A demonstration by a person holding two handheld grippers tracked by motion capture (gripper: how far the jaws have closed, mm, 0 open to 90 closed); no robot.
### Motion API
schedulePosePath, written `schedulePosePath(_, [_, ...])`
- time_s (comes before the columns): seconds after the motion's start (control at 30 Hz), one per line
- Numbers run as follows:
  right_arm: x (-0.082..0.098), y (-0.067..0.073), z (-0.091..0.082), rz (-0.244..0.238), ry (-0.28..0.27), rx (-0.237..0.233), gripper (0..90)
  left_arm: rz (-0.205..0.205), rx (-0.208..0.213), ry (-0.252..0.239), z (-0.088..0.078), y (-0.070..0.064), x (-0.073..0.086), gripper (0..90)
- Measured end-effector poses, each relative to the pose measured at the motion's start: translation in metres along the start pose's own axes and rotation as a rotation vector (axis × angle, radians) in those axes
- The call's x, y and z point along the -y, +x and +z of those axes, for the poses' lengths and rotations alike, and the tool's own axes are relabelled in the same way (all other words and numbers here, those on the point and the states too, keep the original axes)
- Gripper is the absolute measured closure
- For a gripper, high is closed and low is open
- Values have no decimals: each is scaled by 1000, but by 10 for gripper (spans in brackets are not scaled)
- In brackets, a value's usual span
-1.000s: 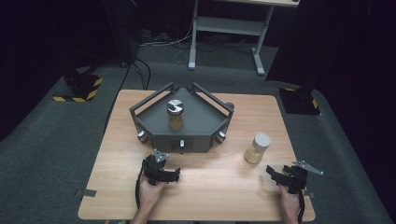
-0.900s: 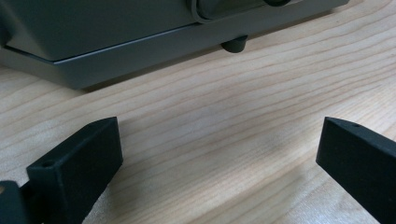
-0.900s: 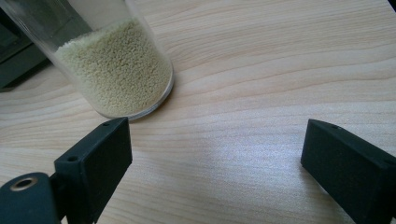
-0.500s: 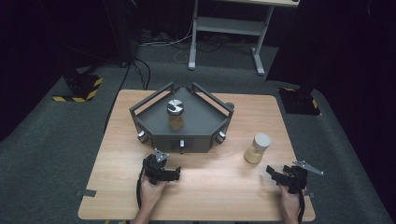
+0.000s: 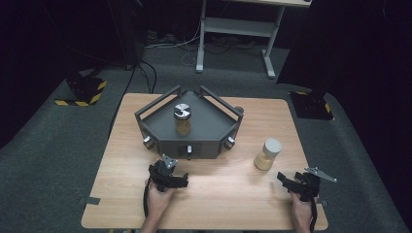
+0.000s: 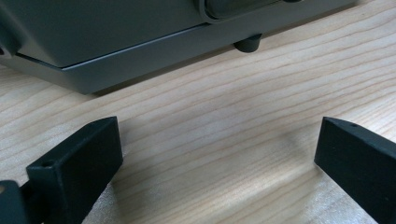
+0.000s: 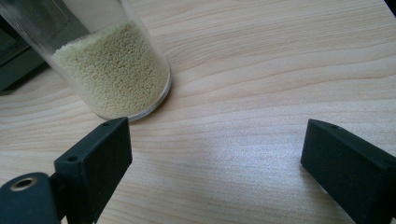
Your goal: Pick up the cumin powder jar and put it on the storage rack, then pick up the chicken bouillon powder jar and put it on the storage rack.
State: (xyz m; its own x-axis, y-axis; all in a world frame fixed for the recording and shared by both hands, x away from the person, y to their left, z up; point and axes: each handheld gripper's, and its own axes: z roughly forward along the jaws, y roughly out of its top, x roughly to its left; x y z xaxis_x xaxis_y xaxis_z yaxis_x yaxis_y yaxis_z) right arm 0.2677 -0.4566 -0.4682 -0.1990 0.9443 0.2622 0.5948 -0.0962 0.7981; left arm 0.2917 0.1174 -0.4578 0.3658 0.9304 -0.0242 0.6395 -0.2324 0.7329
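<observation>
Both black two-jaw tools are held low over the pale wooden counter, each released with jaws spread wide and nothing between them. One, the right tool, is seen near the counter's front right corner, its jaws aimed toward the clear glass jar of pale yellow granules, which stands upright on the bare wood just beyond it and to the right of the dark grey angular metal tray unit. In the right gripper view the jar is shown just past the left jaw, apart from it, with open wood lying between the jaws. No obstacle is seen between this tool and the jar.

The left tool is held just in front of the tray unit, whose grey lower edge and a small black foot are seen close ahead in the left gripper view, with bare wood in between.

The jar is cylindrical, roughly half filled with fine granules, and closed by a light grey cap. A second, similar jar with a shiny silver lid stands upright inside the tray unit, well apart from the first.

Counted: two tools, two jars, one tray unit, with three knobs visible on its front faces.
</observation>
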Motion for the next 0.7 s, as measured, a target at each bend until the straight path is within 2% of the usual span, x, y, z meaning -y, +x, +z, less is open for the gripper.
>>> schedulePosePath(0.3, [1,-1,0,8,-5,0,78,7,-11,4,1,-2,-1,9])
schedulePosePath(0.7, [-1,4,1,-30,5,5,67,7,-15,5,1,-3,-1,10])
